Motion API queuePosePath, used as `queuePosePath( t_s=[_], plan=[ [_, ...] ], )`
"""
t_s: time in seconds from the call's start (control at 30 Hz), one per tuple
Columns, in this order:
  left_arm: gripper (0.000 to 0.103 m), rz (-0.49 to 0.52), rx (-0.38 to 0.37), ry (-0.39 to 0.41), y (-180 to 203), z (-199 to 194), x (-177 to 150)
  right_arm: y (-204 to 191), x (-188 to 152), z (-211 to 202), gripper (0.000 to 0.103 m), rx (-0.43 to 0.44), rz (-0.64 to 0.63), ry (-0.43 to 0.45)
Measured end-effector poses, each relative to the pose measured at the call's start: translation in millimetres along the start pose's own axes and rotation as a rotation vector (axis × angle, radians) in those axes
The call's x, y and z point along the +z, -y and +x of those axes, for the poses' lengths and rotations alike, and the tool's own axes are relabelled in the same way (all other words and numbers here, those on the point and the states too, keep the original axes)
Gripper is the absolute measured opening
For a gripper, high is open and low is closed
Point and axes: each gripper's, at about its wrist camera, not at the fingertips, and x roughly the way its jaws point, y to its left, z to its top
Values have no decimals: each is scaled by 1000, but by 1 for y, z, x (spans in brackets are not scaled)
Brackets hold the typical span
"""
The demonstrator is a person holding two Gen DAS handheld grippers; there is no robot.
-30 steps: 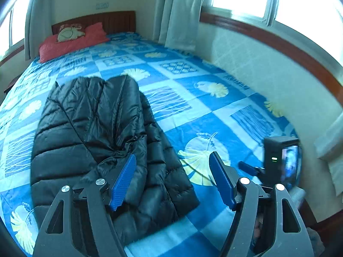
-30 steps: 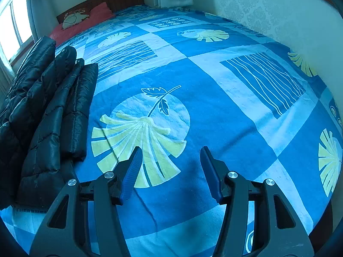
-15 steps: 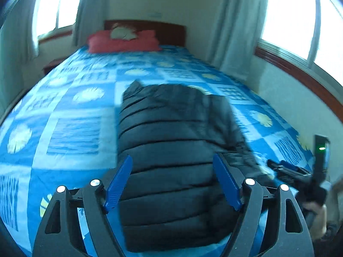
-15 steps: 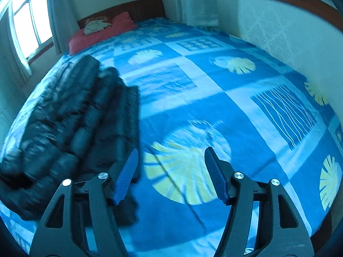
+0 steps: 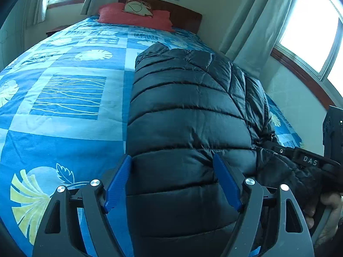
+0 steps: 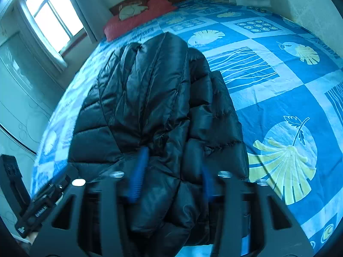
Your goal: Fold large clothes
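both tools now over the jacket's near hem

left tool point(image 5: 171, 184) spread; right tool point(image 6: 171, 175) has just been narrowing around black jacket point(image 5: 188, 111) folds on bed point(image 5: 64, 90), grip unclear.

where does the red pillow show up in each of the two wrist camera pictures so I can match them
Left wrist view: the red pillow lies top centre, at the headboard, beyond the black puffer jacket.
Right wrist view: the red pillow is upper left of centre, beyond the same jacket.
Shared landmark: the cream cushion resting on the pillow.
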Motion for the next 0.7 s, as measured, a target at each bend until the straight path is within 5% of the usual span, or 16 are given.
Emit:
queuePosePath(
  t_s=[0.23,0.53,0.6,0.67,0.7],
  plan=[
    [77,36,-43,-17,9,11,4,48,5,15,26,-70,26,-7],
    [79,67,7,-90,20,51,-1,64,-1,36,28,-67,21,-8],
    [78,53,-4,-84,17,44,-1,61,1,26,32,-78,13,7],
    [78,25,-10,-74,13,36,-2,56,2,13,52,-125,-7,29],
    [78,15,-8,-66,13,31,-3,53,1,5,53,-132,-16,45]
  ],
)
